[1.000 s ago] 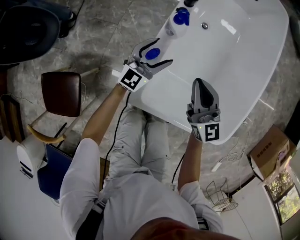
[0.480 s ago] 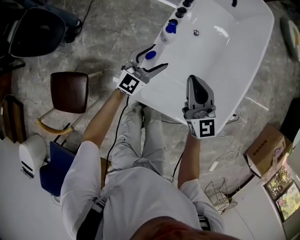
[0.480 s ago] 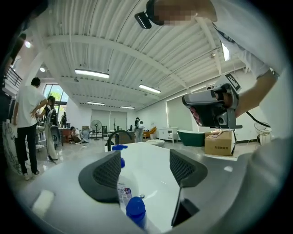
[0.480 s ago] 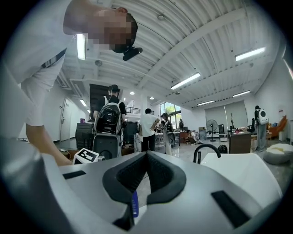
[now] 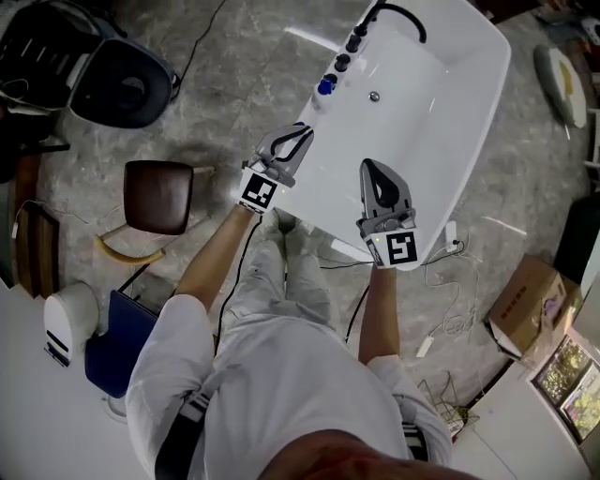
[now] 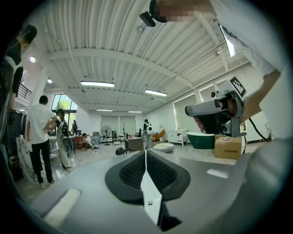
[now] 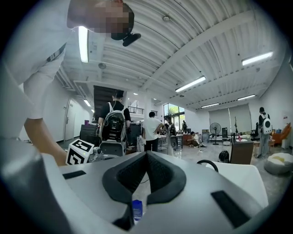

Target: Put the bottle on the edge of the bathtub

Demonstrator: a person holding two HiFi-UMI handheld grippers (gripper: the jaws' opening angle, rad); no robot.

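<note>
The bottle (image 5: pixel 325 86), white with a blue cap, stands upright on the bathtub's (image 5: pixel 457 131) left rim beside the black tap knobs (image 5: pixel 353 42). My left gripper (image 5: pixel 301 133) hovers at the rim's near end, short of the bottle and apart from it; its jaws are closing, they meet in the left gripper view (image 6: pixel 145 153), and nothing is between them. My right gripper (image 5: pixel 369 168) is shut and empty over the tub's near end. In the right gripper view the blue cap (image 7: pixel 137 209) shows low beneath the shut right gripper (image 7: pixel 146 155).
A black curved faucet (image 5: pixel 401 13) arches over the tub's far end. A brown stool (image 5: pixel 159 195) stands left of my legs, a cardboard box (image 5: pixel 527 305) lies at the right, and cables (image 5: pixel 450 281) trail on the marble floor. People stand farther off in the room.
My left gripper's jaws have gone from wide open to closed. Both grippers have drawn back from the bottle, which stays upright on the rim. The view has widened.
</note>
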